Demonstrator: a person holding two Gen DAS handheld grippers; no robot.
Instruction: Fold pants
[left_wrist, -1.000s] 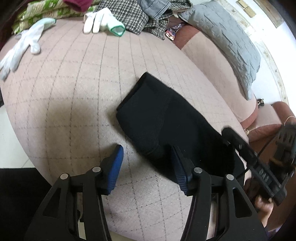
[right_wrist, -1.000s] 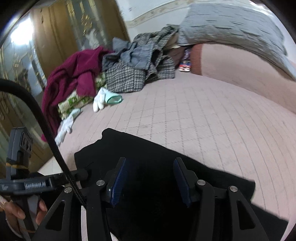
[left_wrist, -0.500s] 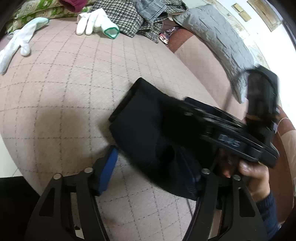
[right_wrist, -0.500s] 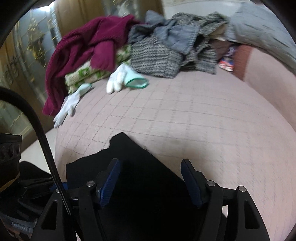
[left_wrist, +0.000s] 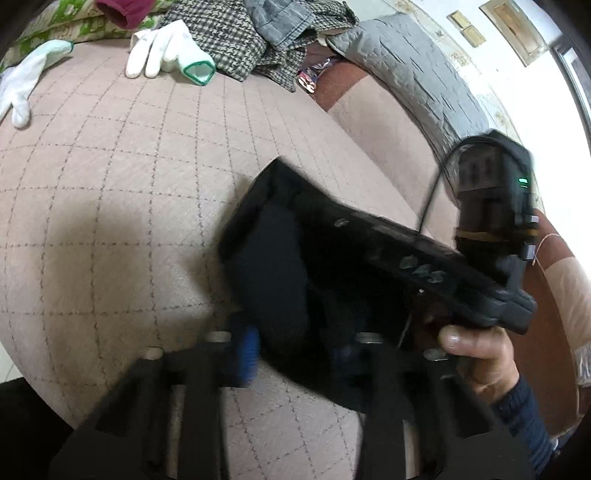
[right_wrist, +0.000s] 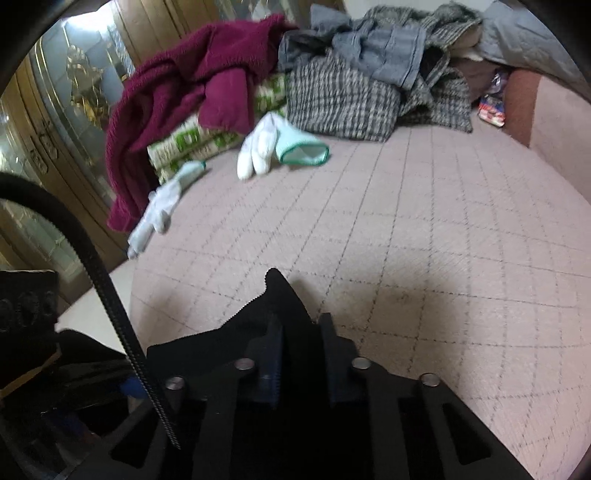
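Observation:
The black pants (left_wrist: 273, 258) lie folded on the pink quilted sofa seat (left_wrist: 110, 184), partly lifted. In the right wrist view my right gripper (right_wrist: 301, 350) is shut on the pants' edge (right_wrist: 277, 299), holding a corner up. In the left wrist view my left gripper (left_wrist: 291, 350) sits low at the pants' near edge with the cloth between its blue pads (left_wrist: 248, 350); it is blurred, and its jaws look narrowed on the fabric. The right gripper's body (left_wrist: 424, 266) and the hand holding it cross over the pants.
Two white gloves (left_wrist: 166, 55) (left_wrist: 22, 85) lie at the seat's far side. A pile of clothes (right_wrist: 351, 85) with a maroon garment (right_wrist: 177, 96) sits behind them. A grey cushion (left_wrist: 417, 70) leans on the backrest. A wooden cabinet (right_wrist: 48, 140) stands left.
My right gripper has closed on the pants and lifted the edge. My left gripper has narrowed onto the pants' near edge. The right hand has moved across over the pants.

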